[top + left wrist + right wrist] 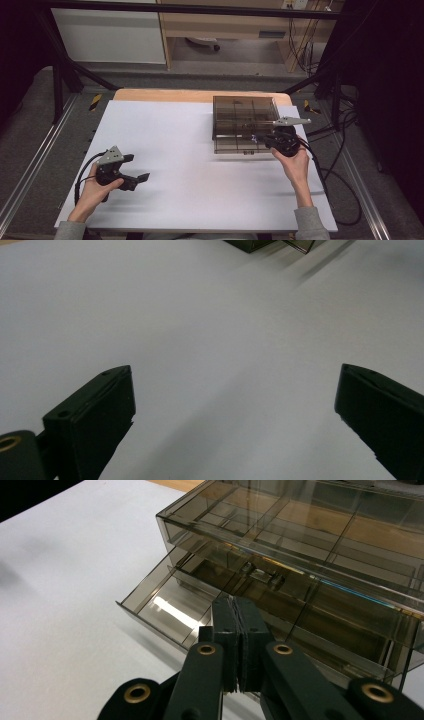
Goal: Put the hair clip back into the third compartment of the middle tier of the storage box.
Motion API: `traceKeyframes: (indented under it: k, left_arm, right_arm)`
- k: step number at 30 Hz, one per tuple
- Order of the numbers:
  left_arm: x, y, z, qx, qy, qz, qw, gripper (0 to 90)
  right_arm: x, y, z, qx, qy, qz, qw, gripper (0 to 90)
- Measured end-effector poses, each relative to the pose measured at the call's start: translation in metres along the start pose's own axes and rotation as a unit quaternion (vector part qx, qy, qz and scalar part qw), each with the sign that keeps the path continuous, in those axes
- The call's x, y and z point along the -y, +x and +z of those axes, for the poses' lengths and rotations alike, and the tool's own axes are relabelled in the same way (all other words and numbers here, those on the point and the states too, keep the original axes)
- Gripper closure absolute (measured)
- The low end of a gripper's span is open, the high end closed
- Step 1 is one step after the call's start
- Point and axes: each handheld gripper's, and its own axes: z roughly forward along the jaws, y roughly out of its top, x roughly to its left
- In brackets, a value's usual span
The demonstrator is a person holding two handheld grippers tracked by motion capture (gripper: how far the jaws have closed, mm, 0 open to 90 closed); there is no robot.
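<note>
Drawer of the smoky see-through organizer box is what my right tongs are working on — it stands partly pulled out from the lowest level, toward me. The tongs are clenched tight, pads pressed flat together, and their tip sits at the drawer's front edge. I cannot tell whether they pinch a thin lip of the front wall or merely push against it, because the closed pads hide the contact point. I judge the shut grip is there to give one narrow, stiff tip for moving the drawer.

My left tongs rest well apart from the box, low over the bare white counter, released and spread wide with nothing between them — parked out of the way, I think, since the drawer needs only one hand.

Outward, the box sits at the far right part of the counter, near its back edge, with dividers showing through the lid. Whether any compartment holds something I cannot make out; glare and tinted plastic blur the inside. A small clear catch shows above the drawer, its purpose unclear. In the left gripper view the box is cut off at the top edge.
</note>
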Motion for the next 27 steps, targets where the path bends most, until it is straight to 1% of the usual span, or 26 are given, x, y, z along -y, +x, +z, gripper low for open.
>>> traceKeyframes:
  k: [6,10,16,27]
  left_arm:
    - [0.0,0.0,0.0,-0.001,0.001,0.001,1.0,2.6]
    - [0.0,0.0,0.0,-0.001,0.002,0.001,1.0,2.6]
    - [0.0,0.0,0.0,-0.001,0.002,0.001,1.0,2.6]
    - [0.0,0.0,0.0,-0.001,0.002,0.001,1.0,2.6]
  right_arm:
    - [-0.002,-0.006,0.003,0.006,-0.005,0.003,1.0,89.3]
    - [-0.001,-0.01,0.005,0.01,-0.003,0.009,0.9999,89.4]
    - [0.002,-0.018,0.005,0.016,-0.003,0.017,0.9997,89.3]
    - [0.009,-0.028,0.005,0.027,-0.001,0.034,0.9991,89.2]
